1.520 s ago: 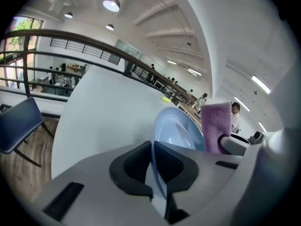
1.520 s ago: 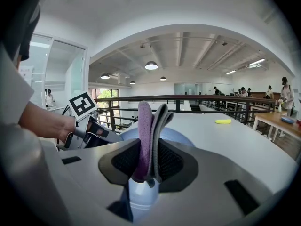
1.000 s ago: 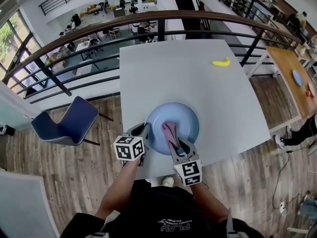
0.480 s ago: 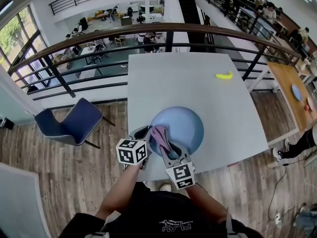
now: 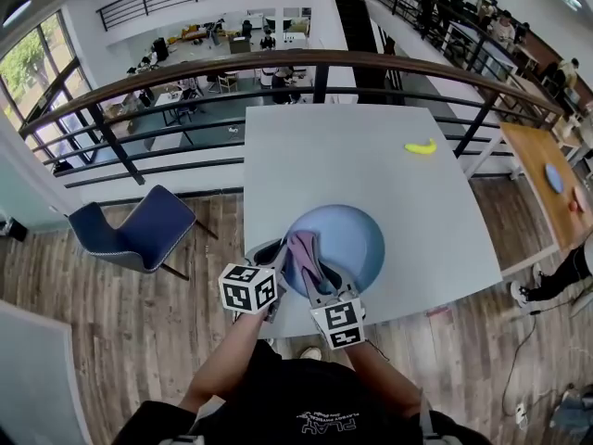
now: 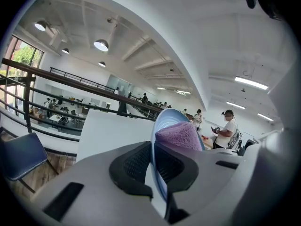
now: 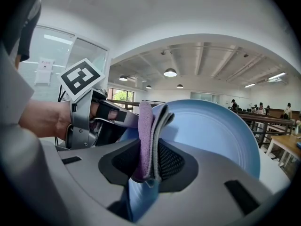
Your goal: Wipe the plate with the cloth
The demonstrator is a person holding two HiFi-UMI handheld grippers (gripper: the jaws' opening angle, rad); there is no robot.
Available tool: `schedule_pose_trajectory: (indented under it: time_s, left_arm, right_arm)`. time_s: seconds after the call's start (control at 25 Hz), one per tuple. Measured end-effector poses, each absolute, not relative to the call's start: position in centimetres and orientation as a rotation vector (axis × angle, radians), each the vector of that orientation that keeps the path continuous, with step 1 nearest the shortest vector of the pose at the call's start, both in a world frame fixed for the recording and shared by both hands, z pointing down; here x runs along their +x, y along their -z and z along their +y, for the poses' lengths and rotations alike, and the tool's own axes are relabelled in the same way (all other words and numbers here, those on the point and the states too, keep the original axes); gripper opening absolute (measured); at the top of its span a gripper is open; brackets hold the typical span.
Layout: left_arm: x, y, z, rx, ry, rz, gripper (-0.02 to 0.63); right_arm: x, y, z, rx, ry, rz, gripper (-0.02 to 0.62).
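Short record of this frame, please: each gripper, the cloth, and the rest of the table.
left gripper: jaws shut on the rim of the plate
right gripper: jaws shut on the folded purple cloth
cloth position: over the plate's left part, beside the left gripper
surface: white table, banana at its far right, apart from the plate
floor: blue chair left of the table

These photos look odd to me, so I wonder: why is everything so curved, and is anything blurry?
Head view: the wide lens bows the brown wooden handrail into an arc; evenly daylit, sharp. Left gripper view: the round light-blue plate, seen edge-on, is crisp. Right gripper view: black corners; the purple cloth is sharp.
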State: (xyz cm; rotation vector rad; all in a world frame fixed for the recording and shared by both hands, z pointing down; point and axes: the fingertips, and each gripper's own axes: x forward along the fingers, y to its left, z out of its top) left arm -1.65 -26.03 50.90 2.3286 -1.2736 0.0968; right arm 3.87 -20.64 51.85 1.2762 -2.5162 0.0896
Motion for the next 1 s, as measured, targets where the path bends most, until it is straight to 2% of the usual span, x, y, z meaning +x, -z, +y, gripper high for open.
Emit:
schedule_pose_trajectory:
  time_s: [0.56, 1.0]
  left_arm:
    - [-1.3, -50.9, -25.1, 2.33, -0.088, -1.249, 0.032]
    - [-0.4, -49.9, -24.9, 2.37, -0.129, -1.255, 0.037]
  right_arm:
    - [4.6, -51.6, -20.9, 1.32, -0.096, -2.484, 0.104]
    - [8.1, -50.6, -22.6, 1.436, -0.081, -2.455, 0.104]
